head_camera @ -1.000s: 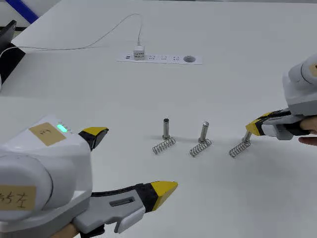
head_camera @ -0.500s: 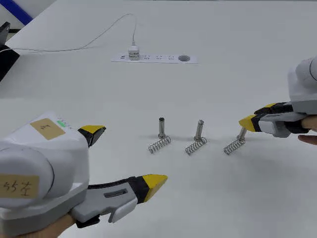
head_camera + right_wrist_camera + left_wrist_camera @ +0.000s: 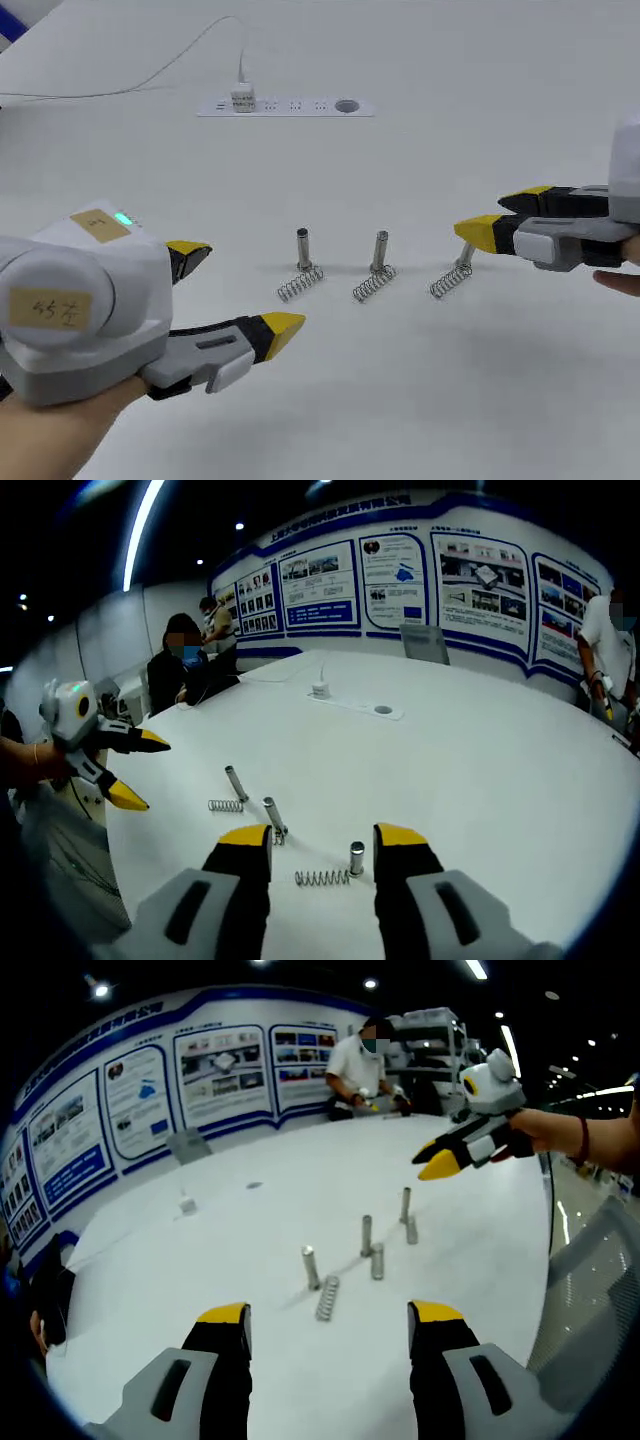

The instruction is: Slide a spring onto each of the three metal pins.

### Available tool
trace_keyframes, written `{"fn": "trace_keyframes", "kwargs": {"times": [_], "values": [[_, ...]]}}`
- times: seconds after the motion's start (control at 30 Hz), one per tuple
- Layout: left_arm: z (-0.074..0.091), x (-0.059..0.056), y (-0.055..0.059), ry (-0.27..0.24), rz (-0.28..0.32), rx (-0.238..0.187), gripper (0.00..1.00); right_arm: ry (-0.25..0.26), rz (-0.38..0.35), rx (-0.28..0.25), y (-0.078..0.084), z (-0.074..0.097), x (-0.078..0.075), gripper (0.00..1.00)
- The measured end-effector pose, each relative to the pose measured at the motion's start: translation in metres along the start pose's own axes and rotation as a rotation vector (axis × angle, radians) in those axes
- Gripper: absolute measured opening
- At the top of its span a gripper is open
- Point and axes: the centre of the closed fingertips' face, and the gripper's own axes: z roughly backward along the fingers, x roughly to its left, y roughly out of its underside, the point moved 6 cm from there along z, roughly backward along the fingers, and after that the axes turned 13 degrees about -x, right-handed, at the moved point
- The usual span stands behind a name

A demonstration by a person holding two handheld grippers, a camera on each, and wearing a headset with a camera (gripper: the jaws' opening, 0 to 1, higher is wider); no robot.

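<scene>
Three upright metal pins (image 3: 303,248) (image 3: 381,250) (image 3: 465,255) stand in a row on the white table. A spring lies flat at the foot of each: left (image 3: 300,284), middle (image 3: 374,283), right (image 3: 450,281). My left gripper (image 3: 240,290) is open and empty, down left of the row; its own view shows the nearest pin (image 3: 311,1267) and spring (image 3: 326,1295) ahead of its jaws. My right gripper (image 3: 490,215) is open and empty, its lower tip just above the right pin. In the right gripper view that pin (image 3: 356,858) and spring (image 3: 322,878) lie between its jaws.
A white power strip (image 3: 285,106) with a plugged-in cable (image 3: 190,50) lies at the back of the table. People (image 3: 185,665) sit or stand at the table's far edges. Bare tabletop surrounds the pins.
The head camera has shifted, so everything sits further left. The right gripper has crept left over the right pin and both its tips now show. The pins and springs have not moved.
</scene>
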Motion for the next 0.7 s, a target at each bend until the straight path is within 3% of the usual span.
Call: {"fn": "trace_keyframes", "kwargs": {"times": [0.3, 0.7], "values": [[-0.022, 0.003, 0.02, 0.057, -0.031, 0.069, 0.56, -0.032, -0.025, -0.043, 0.002, 0.009, 0.009, 0.52], [-0.047, 0.009, 0.038, 0.116, -0.045, 0.122, 0.39, -0.075, -0.039, -0.085, 0.005, 0.015, 0.017, 0.53]]}}
